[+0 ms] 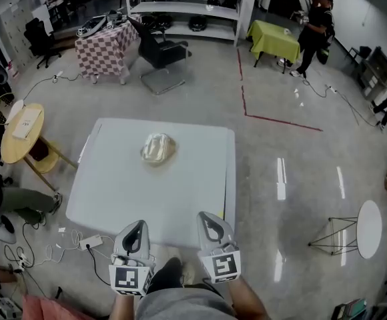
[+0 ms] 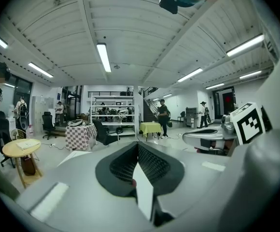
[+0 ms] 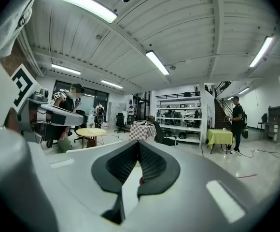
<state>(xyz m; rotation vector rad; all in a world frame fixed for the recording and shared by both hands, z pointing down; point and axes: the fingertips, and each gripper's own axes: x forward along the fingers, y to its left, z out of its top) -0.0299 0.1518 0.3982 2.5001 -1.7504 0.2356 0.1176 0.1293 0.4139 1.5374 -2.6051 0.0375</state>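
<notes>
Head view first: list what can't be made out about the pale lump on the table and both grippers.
Pale lump: head view, too small and crumpled to identify; neither gripper view shows it, their own bodies filling the foreground.
Table: near edge partly covered in head view by the left gripper and right gripper.
Shelves: contents too small in every view.
</notes>
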